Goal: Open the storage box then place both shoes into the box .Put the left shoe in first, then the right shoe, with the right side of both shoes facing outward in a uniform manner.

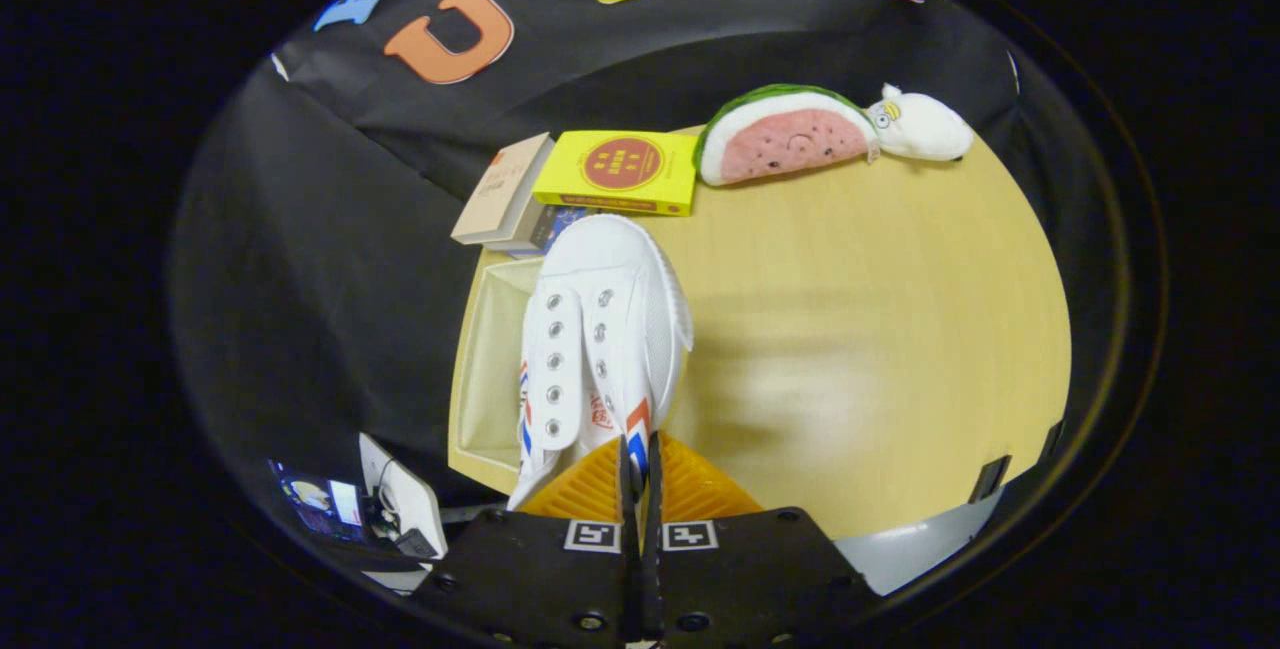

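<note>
White shoe [605, 329], silver eyelets, red-and-blue chevron stripes along side. Pale cream storage box [490, 369]. Light yellow wood-grain table [880, 329]. Yellow book [620, 172] with red round emblem; beige book [503, 191] beside. Watermelon plush [785, 134]: pink flesh, green rind. White plush toy [920, 127].

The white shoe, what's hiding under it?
The claw pinches the white shoe above an open box on the table. A bit of the box's pale inside shows; the shoe covers the rest, so another shoe there can't be seen.
</note>
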The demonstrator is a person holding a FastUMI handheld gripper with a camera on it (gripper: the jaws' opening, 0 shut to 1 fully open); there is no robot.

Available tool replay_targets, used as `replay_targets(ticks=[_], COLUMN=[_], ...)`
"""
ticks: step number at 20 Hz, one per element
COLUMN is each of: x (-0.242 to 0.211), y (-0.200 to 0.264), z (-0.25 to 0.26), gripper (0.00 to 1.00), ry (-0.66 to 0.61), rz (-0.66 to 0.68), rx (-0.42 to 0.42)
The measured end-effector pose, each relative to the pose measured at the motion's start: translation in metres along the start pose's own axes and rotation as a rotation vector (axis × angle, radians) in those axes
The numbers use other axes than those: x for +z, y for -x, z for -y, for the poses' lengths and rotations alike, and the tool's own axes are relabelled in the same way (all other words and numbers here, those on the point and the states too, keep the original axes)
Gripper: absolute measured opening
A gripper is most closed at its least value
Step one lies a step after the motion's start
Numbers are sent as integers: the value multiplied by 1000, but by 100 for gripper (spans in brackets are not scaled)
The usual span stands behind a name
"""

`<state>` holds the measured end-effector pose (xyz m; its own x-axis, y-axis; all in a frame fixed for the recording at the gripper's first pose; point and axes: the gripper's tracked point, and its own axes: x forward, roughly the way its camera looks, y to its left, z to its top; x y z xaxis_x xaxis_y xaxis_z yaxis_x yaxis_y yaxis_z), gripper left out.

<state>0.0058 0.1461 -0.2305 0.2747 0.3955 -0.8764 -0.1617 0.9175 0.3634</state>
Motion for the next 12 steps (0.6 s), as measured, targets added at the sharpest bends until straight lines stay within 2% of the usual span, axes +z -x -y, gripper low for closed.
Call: replay_targets(ticks=[5, 12], x=[10, 2], y=[-43, -94], z=[-43, -54], gripper=[1, 1], ry=[21, -23], rz=[65, 69], rx=[-64, -113])
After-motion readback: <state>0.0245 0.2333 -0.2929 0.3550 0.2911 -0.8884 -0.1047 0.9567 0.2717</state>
